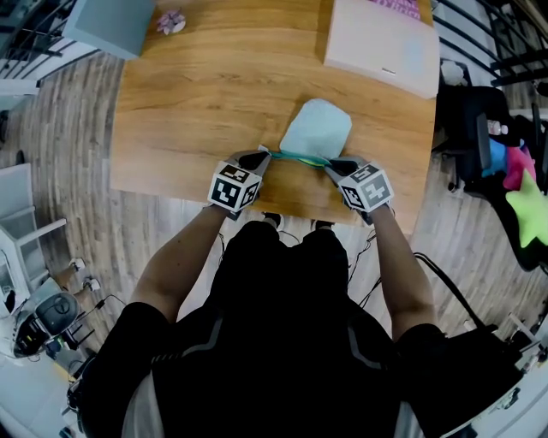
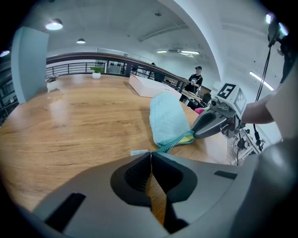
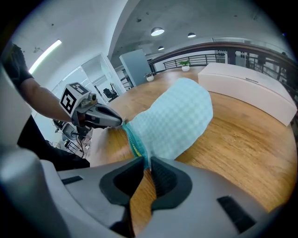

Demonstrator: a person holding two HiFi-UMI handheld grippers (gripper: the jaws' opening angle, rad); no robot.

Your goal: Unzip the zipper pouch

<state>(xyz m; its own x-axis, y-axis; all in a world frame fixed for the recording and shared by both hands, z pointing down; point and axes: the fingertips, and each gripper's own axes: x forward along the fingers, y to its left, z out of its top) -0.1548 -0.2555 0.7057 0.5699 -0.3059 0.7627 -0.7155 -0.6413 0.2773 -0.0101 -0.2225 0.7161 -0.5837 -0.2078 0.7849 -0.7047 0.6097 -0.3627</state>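
A pale blue zipper pouch (image 1: pixel 317 128) lies on the wooden table (image 1: pixel 205 94) near its front edge. Its teal zipper edge (image 1: pixel 298 157) is stretched between both grippers. My left gripper (image 1: pixel 264 156) is shut on the zipper's left end, where a small pale pull tab (image 2: pixel 138 152) sticks out beside the jaws (image 2: pixel 150 152). My right gripper (image 1: pixel 330 165) is shut on the pouch's right corner (image 3: pixel 148 159). Yellow lining (image 2: pixel 193 137) shows along the zipper near the right gripper's jaws. The pouch body (image 3: pixel 179 116) rests flat beyond them.
A white box (image 1: pixel 381 38) stands at the table's far right and a grey-blue box (image 1: pixel 107 26) at the far left, with a small pink thing (image 1: pixel 169 21) beside it. The table's front edge (image 1: pixel 282 210) runs just under my grippers. Colourful items (image 1: pixel 518 184) sit off to the right.
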